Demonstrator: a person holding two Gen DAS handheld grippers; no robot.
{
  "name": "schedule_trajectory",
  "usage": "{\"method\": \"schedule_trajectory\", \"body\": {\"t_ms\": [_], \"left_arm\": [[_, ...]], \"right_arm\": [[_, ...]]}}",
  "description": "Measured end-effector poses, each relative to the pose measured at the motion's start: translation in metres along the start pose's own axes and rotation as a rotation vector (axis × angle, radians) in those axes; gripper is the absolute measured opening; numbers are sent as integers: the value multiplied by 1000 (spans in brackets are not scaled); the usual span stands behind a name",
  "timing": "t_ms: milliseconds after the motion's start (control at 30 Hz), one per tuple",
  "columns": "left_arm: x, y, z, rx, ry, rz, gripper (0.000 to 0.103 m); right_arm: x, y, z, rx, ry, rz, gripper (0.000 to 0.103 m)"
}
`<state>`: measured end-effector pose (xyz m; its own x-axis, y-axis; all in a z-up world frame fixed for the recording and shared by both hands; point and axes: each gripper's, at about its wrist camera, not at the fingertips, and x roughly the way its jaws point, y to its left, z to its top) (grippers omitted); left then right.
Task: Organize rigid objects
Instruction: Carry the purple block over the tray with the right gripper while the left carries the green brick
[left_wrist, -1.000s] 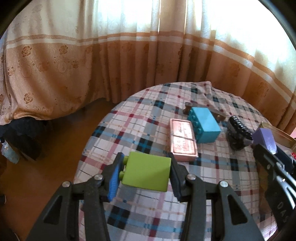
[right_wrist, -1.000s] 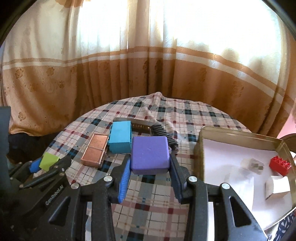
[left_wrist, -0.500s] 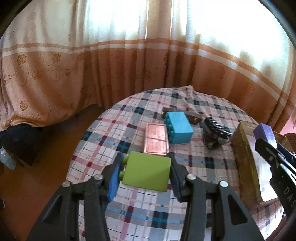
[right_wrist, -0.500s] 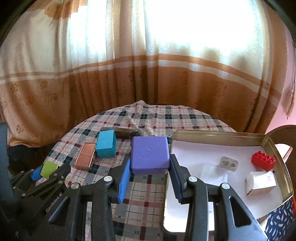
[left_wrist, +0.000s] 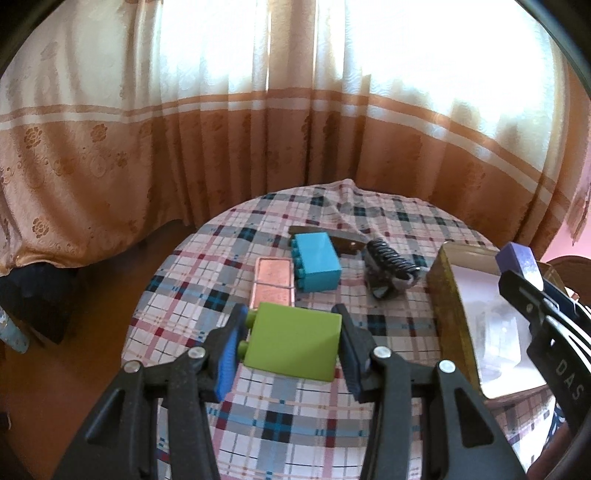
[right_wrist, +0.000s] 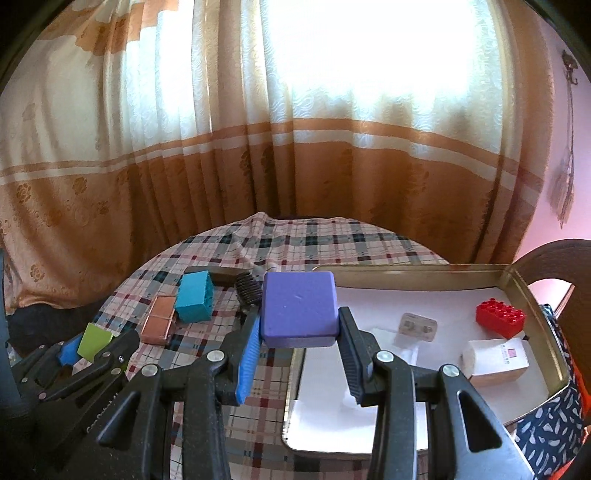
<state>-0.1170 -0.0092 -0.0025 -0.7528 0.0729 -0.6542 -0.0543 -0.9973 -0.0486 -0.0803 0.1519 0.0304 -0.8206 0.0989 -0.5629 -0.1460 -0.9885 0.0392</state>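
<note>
Backlit cream-orange curtains (right_wrist: 295, 147); plaid-clothed round table (left_wrist: 295, 424); brown floor (left_wrist: 92, 314).

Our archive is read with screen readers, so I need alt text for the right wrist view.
The right claw grips a purple square block above the near edge of a gold metal tray holding a red toy brick and a small white box. To the left, a teal brick and copper tin lie on the plaid tablecloth.
</note>
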Motion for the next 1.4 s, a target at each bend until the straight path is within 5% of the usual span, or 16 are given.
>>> {"method": "schedule_trajectory", "body": {"t_ms": [1400], "left_arm": [[-10,-176,7,279,-28,-168,46]], "right_arm": [[-13,-176,-12,266,-12,-237,43]]}}
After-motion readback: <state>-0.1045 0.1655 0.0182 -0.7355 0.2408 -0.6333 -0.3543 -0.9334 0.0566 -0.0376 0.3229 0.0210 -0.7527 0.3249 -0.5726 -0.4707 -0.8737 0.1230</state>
